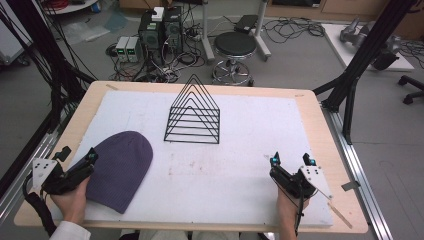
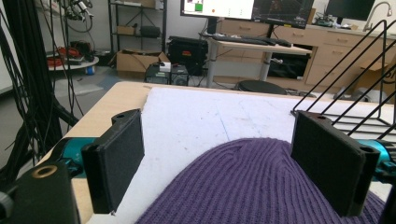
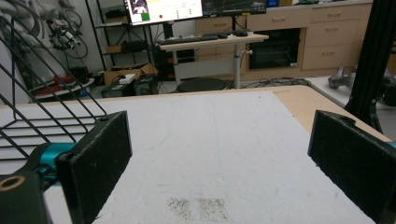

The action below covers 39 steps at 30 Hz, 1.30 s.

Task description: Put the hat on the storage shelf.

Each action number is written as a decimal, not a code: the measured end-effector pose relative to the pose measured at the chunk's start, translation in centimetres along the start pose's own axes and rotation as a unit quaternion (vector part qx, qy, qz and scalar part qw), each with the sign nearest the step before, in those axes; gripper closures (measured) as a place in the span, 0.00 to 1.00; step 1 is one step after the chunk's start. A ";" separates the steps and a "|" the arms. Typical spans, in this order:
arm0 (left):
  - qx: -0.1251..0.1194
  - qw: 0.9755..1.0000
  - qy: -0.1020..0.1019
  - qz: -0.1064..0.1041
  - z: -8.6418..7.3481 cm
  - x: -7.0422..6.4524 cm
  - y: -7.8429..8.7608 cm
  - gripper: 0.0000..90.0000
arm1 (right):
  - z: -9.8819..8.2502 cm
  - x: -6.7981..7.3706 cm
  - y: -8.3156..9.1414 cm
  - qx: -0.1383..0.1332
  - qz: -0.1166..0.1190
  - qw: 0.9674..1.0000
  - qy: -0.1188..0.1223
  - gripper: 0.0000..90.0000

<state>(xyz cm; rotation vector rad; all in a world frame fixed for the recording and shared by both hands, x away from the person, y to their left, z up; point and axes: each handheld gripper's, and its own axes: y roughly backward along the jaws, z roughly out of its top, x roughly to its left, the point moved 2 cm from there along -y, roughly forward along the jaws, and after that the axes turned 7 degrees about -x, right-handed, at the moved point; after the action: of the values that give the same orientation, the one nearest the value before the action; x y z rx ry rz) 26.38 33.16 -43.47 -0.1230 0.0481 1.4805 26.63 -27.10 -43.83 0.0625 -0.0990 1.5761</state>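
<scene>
While spread wide over the near left of the white mat [image 1: 260, 150], left gripper [image 1: 80, 162] hovering at the edge of the purple beanie [image 1: 120, 167], nothing pinched; in the left gripper view, jaws straddling the knit crown [image 2: 261, 182] without pressing it. Beanie lying flat on the near-left part of the mat, long axis slanted from near to far, rounded crown pointing far and slightly right toward the black wire rack [image 1: 194, 114], open hem toward the near edge. Right gripper [image 1: 292, 162] also spread apart, empty, above bare mat at the near right, well apart from beanie and rack. Rack standing upright at mid-far centre.
</scene>
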 end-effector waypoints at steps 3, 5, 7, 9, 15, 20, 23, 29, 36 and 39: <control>-0.001 1.000 0.000 0.000 0.0 0.0 0.0 0.20 | 0.1 -0.1 0.3 0.000 -0.005 1.000 -0.009 0.06; -0.001 1.000 0.002 0.001 0.1 0.0 0.0 0.20 | 0.1 -0.2 0.4 -0.002 -0.006 1.000 -0.006 0.06; -0.003 1.000 0.004 0.001 0.1 0.0 0.0 0.20 | 0.1 -0.1 0.5 -0.003 -0.006 1.000 -0.007 0.06; -0.001 1.000 0.003 0.000 0.0 0.0 0.0 0.20 | 0.2 -0.1 0.5 -0.003 -0.006 1.000 -0.008 0.06; 0.003 1.000 0.004 -0.004 0.0 0.0 0.0 0.20 | 0.0 -0.1 0.3 -0.001 -0.004 1.000 -0.004 0.06; 0.004 1.000 -0.001 -0.007 0.4 -0.1 0.0 0.20 | 0.1 0.0 0.3 -0.003 -0.002 1.000 -0.001 0.06; 0.010 1.000 0.005 -0.011 0.8 -0.1 0.1 0.22 | 0.1 0.1 0.3 -0.004 0.001 1.000 -0.002 0.06; 0.036 0.998 -0.003 -0.044 1.8 -0.2 -0.3 0.23 | 0.2 0.2 0.3 -0.006 0.009 1.000 0.001 0.06; 0.080 0.993 0.002 -0.091 2.2 -0.8 -1.4 0.23 | 0.4 0.7 0.3 -0.011 0.014 1.000 0.000 0.06; 0.103 0.989 -0.017 -0.109 2.8 -1.1 -2.1 0.23 | 0.4 0.9 0.2 -0.012 0.021 1.000 0.016 0.06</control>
<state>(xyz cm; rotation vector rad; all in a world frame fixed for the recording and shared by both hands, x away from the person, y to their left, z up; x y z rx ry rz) 28.21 32.25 -40.45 0.0632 0.1543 1.2506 26.37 -26.22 -43.35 0.0161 -0.0942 1.6172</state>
